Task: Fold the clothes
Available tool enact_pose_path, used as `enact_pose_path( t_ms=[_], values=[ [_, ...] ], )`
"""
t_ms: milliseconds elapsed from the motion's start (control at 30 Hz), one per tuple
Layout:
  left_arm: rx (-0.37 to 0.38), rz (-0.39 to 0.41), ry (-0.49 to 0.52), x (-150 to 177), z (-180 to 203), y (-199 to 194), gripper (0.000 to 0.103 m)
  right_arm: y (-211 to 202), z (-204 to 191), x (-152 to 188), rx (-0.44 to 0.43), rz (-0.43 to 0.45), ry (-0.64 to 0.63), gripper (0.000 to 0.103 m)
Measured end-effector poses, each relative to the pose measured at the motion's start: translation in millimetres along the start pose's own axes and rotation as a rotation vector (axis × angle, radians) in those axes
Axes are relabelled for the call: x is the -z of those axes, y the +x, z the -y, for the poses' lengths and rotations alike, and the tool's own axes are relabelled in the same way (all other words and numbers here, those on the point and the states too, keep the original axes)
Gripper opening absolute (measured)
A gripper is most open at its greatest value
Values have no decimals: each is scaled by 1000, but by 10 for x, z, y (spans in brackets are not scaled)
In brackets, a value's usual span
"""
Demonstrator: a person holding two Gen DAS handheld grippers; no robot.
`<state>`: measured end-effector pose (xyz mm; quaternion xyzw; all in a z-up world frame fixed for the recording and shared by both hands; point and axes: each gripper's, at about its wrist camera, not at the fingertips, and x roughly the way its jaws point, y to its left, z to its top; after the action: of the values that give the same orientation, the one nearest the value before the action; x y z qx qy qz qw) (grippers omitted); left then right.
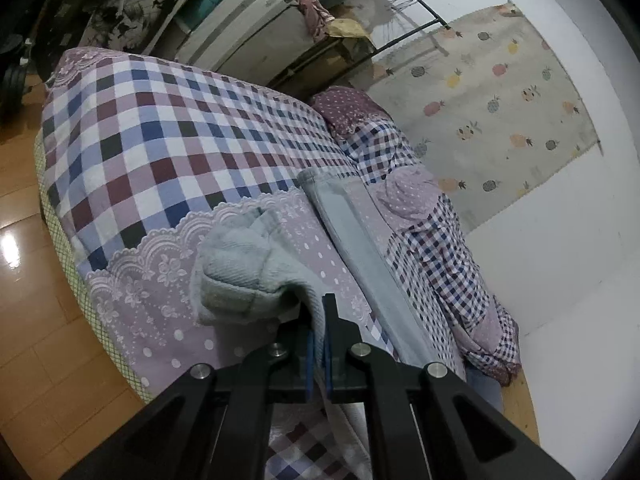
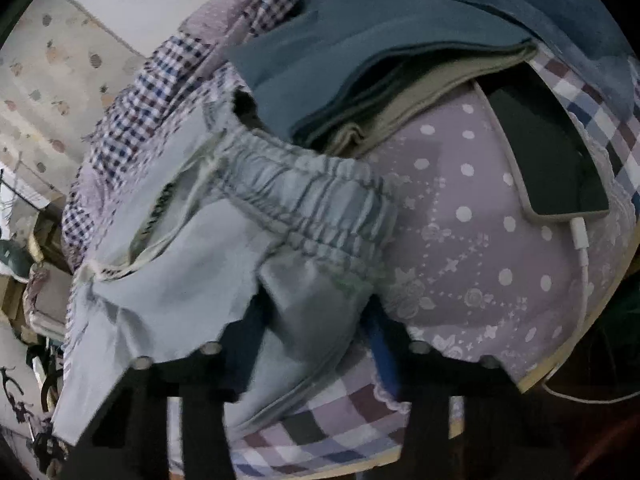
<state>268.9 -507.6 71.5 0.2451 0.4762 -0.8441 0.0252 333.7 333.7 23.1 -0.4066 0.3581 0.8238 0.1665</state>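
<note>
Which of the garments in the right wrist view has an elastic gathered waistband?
The pale blue denim trousers, draped over the right tongs. The dark teal folded garment and beige folded one beyond are stacked flat, no gathering showing.

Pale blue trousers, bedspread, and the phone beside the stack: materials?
Pale blue trousers: soft woven cloth, likely light-wash denim or cotton; matte, gathered elastic waistband, frayed edge. Bedspread: printed woven cotton, it seems; matte checks, lace-pattern border. Phone: glossy dark glass front, pale case edge, probably plastic or silicone, white cable plugged in.
</note>
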Motion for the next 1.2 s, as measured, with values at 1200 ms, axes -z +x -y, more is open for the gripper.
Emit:
enact_pose_path(
  t_ms=[1200],
  values=[
    [-44, 106, 108, -1752, 2415, 1691, 2, -619, -1854, -1997, -155, 229, -89, 3]
  ],
)
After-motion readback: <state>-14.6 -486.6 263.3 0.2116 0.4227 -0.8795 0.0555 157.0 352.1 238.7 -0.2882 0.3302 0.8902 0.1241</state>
